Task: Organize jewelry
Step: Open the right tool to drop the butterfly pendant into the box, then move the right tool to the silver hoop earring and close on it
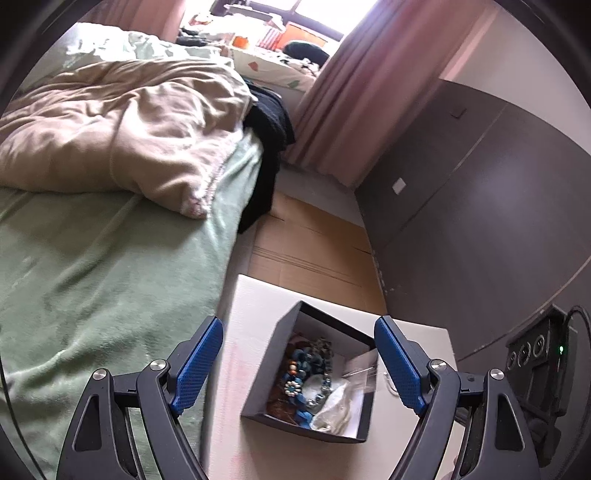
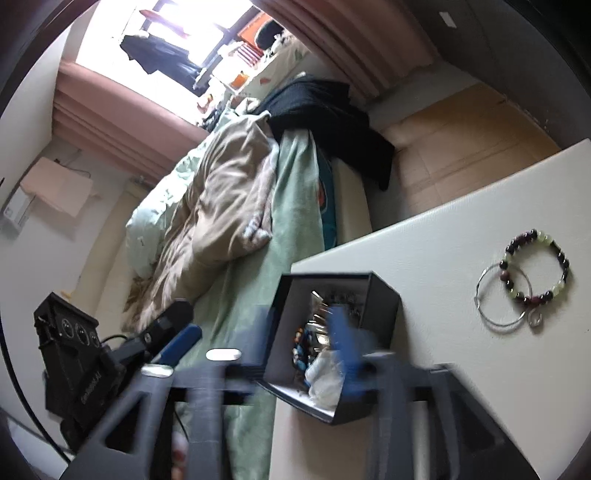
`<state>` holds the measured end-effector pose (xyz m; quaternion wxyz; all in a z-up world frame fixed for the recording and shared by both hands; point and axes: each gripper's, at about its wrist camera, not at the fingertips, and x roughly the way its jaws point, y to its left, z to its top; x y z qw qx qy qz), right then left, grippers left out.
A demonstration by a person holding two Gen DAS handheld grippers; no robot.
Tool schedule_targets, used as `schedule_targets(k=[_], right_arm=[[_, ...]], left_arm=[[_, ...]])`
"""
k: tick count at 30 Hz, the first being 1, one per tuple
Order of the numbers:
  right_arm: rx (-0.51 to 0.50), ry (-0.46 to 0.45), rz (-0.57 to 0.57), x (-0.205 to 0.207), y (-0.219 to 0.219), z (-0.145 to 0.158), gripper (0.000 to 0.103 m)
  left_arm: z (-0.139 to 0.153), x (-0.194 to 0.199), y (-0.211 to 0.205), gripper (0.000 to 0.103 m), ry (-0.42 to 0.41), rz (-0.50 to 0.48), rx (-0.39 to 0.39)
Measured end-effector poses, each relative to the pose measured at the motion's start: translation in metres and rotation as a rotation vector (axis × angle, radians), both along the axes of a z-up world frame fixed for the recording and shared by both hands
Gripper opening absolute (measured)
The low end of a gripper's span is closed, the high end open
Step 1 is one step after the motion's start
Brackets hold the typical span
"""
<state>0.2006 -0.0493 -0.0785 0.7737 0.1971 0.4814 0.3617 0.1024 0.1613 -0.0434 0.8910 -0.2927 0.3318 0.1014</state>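
On the white table [image 2: 424, 240] by the bed sits the black box [image 1: 280, 354], full of jewelry [image 1: 299, 373] already put away; the left gripper [image 1: 299, 365] stands wide and empty over it; the right gripper [image 2: 295, 339] is blurred, part open, holding nothing; far right, a bead bracelet [image 2: 535, 269] and wire ring [image 2: 495, 299] wait, likely next.

A home bedroom. In the left wrist view an unmade bed [image 1: 74, 258] with a green sheet fills nine o'clock, a rumpled beige duvet [image 1: 122, 129] at ten, dark clothes [image 1: 269, 122] dumped on its far edge. Pink curtains [image 1: 354, 92] hang at one o'clock beside a bright window [image 1: 325, 14] at twelve, with a cluttered sill below. Wood flooring [image 1: 314, 240] lies at the centre and a grey wardrobe [image 1: 480, 203] at three. A white worktop [image 2: 443, 240] stands against the bed.
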Motion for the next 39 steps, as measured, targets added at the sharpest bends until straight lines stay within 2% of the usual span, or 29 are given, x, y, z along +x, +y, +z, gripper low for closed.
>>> schedule_targets(k=[8, 14, 21, 26, 30, 34, 39], right_arm=[[-0.074, -0.026, -0.116, 0.004, -0.045, 0.010, 0.061], [-0.141, -0.002, -0.205, 0.010, -0.084, 0.009, 0.061], [-0.245, 0.013, -0.233, 0.019, -0.102, 0.003, 0.061], [-0.338, 0.037, -0.231, 0.028, -0.102, -0.014, 0.060], [-0.393, 0.074, -0.203, 0.035, -0.097, -0.029, 0.044], [-0.453, 0.076, -0.192, 0.037, -0.090, -0.037, 0.035], [-0.516, 0.061, -0.157, 0.037, -0.077, -0.044, 0.033]], left_arm=[[0.000, 0.005, -0.013, 0.084, -0.004, -0.036, -0.001], [0.000, 0.013, -0.031, 0.084, 0.004, -0.086, 0.023], [-0.002, 0.024, -0.059, 0.084, 0.017, -0.145, 0.067], [-0.007, 0.027, -0.066, 0.084, 0.044, -0.151, 0.089], [-0.008, 0.028, -0.066, 0.084, 0.059, -0.149, 0.114], [-0.007, 0.027, -0.064, 0.084, 0.080, -0.142, 0.151], [-0.010, 0.026, -0.056, 0.084, 0.093, -0.139, 0.142]])
